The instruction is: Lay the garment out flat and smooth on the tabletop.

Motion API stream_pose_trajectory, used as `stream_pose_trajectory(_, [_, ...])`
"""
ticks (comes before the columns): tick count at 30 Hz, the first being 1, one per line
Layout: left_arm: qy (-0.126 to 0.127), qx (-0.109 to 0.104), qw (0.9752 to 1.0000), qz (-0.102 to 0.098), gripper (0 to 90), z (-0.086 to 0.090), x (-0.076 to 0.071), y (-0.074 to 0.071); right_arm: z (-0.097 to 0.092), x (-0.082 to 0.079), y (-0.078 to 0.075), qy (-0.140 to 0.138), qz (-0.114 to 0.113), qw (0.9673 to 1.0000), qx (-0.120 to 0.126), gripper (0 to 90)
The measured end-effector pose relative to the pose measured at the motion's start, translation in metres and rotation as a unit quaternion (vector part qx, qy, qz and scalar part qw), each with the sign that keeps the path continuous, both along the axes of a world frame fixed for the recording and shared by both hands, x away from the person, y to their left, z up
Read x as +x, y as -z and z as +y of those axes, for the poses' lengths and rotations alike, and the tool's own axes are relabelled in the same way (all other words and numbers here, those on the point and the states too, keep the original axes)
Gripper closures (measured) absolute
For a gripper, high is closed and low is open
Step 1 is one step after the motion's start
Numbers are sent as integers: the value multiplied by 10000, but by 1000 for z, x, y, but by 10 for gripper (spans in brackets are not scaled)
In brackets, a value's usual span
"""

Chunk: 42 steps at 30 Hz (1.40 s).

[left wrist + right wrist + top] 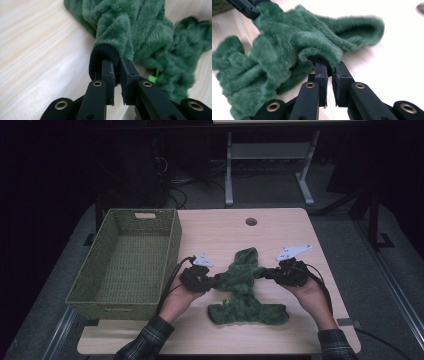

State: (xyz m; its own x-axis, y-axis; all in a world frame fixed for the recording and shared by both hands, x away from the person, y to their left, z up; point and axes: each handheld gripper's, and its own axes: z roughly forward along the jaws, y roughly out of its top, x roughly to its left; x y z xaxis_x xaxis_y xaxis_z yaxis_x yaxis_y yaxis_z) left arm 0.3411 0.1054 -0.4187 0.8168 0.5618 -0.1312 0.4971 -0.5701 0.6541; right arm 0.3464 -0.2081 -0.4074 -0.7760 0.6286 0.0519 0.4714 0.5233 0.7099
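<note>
Nearest, 2 black jaws of the left gripper (117, 75) clamped on the black-lined cuff of a green fleece garment (140, 32). Right gripper (331, 75) likewise pinched on the opposite cuff. Garment (245, 287) stretched between both on the table (280, 227); woven basket (127, 262) left.

Dim, dark-edged high view; gripper views bright, glaring, blurred at the edges.
</note>
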Motion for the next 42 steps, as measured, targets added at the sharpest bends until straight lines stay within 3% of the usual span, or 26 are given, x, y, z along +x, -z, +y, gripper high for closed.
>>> stream_pose_trajectory(5, [-14,214,9996,171,827,-4,2,13,-5,8,18,-28,419,9989,-217,827])
stream_pose_trajectory(8, [-34,367,9989,291,828,-5,4,21,-9,11,29,-11,672,9976,-168,827])
stream_pose_trajectory(9, [-39,410,9986,321,828,-5,5,23,-10,12,31,-51,656,9976,-200,827])
stream_pose_trajectory(13, [-24,480,9984,294,824,-8,7,29,-8,13,42,-69,826,9963,-243,826])
stream_pose_trajectory(16, [20,534,9984,194,760,-9,5,29,-4,13,45,-91,912,9953,-309,795])
stream_pose_trajectory(18, [37,687,9976,35,692,-11,1,24,-5,12,44,-86,928,9953,-279,728])
stream_pose_trajectory(21, [64,552,9983,-155,610,-11,-4,10,-9,9,36,-48,838,9962,-244,662])
stream_pose_trajectory(24, [153,402,9986,-310,580,-14,-7,-8,-17,2,22,20,714,9974,49,643])
stream_pose_trajectory(26, [172,321,9987,-351,576,-15,-6,-15,-21,2,15,63,636,9979,58,626])
stream_pose_trajectory(30, [154,191,9989,-410,575,-18,7,-24,-24,6,1,199,421,9986,250,622])
stream_pose_trajectory(34, [206,64,9993,-299,552,-25,28,-26,-18,18,-1,321,322,9988,174,610])
stream_pose_trajectory(36, [210,109,9994,-261,546,-32,44,-25,-13,28,-1,394,377,9983,195,605])
stream_pose_trajectory(42, [77,125,9997,-208,538,-44,69,-14,-3,55,5,621,494,9966,228,600])
